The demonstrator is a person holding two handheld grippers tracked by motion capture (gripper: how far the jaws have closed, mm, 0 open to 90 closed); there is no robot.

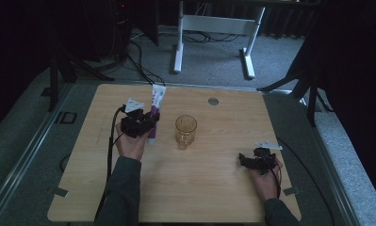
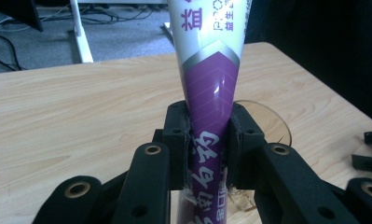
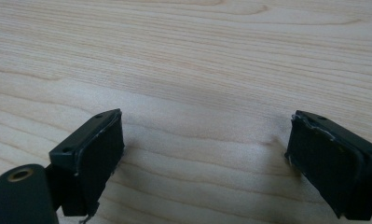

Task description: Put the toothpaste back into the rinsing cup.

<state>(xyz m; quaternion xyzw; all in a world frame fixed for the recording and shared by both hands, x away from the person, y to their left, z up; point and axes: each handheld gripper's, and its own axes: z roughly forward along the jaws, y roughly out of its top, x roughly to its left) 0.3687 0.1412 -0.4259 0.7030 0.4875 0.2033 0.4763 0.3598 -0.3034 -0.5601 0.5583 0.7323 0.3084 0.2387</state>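
Note:
A white and purple toothpaste tube [image 1: 155, 110] stands upright on the left half of the wooden table [image 1: 214, 188], its cap end down and its flat crimped end up. My left gripper [image 1: 150, 123] is shut on the tube's purple lower part; in the left gripper view the two black pads [image 2: 176, 140] press on the tube [image 2: 209, 84] from both sides. A clear amber glass mug [image 1: 185, 129] stands just right of the tube, and its rim [image 2: 272, 116] peeks out behind the jaws. My right gripper [image 1: 244, 159] rests low near the table's right front, open, with bare wood between its pads [image 3: 99, 158].
A round grey grommet [image 1: 213, 100] sits in the table near its far edge. Beyond the table are white desk legs [image 1: 178, 42] and cables on a grey carpet. Cables trail from both grippers toward the front.

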